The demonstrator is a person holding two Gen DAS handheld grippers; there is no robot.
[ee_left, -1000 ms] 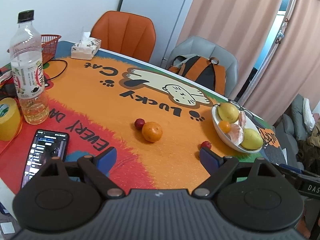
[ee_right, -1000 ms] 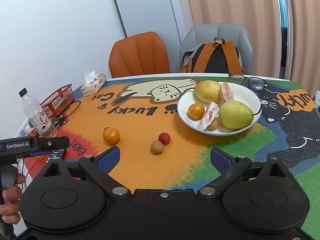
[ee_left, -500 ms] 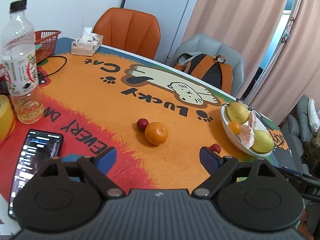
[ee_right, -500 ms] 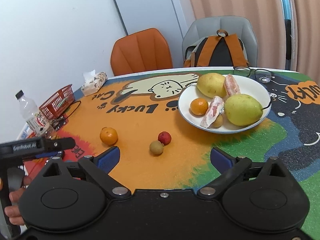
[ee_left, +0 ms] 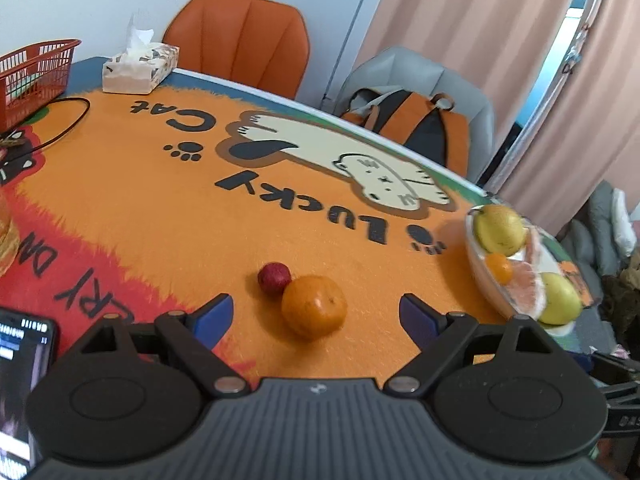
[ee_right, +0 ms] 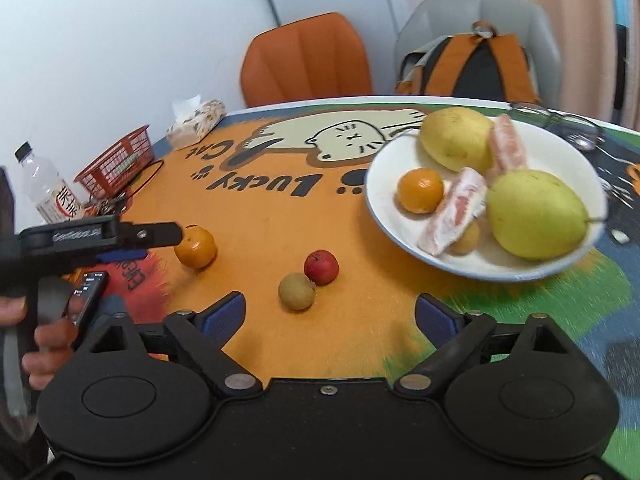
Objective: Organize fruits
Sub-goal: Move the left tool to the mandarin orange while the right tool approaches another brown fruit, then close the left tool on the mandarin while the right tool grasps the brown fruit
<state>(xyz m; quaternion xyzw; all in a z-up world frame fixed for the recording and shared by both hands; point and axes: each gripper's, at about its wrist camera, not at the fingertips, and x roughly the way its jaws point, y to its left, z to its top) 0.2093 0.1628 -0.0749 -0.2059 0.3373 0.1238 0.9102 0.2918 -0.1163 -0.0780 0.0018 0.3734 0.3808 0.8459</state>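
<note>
An orange (ee_left: pixel 314 306) lies on the orange mat between my open left gripper's (ee_left: pixel 316 316) fingers, with a small red fruit (ee_left: pixel 273 277) touching it behind. It also shows in the right wrist view (ee_right: pixel 196 247), beside the left gripper's finger (ee_right: pixel 156 234). My right gripper (ee_right: pixel 330 316) is open and empty, just short of a small brown fruit (ee_right: pixel 296 291) and a red fruit (ee_right: pixel 321 267). A white plate (ee_right: pixel 384 220) at right holds two pears, a small orange and pomelo pieces; it also shows in the left wrist view (ee_left: pixel 478 268).
A tissue box (ee_left: pixel 140 69), red basket (ee_left: pixel 28 80) and black cable (ee_left: pixel 68 120) sit at the far left. A phone (ee_left: pixel 20 376) lies near left. A water bottle (ee_right: pixel 48 192) stands left. Glasses (ee_right: pixel 560 124) lie behind the plate. Two chairs and a backpack (ee_left: pixel 416 128) stand beyond.
Both grippers have moved forward and down toward the table. The orange now lies between the left fingers. The brown and red fruits are closer to the right gripper.
</note>
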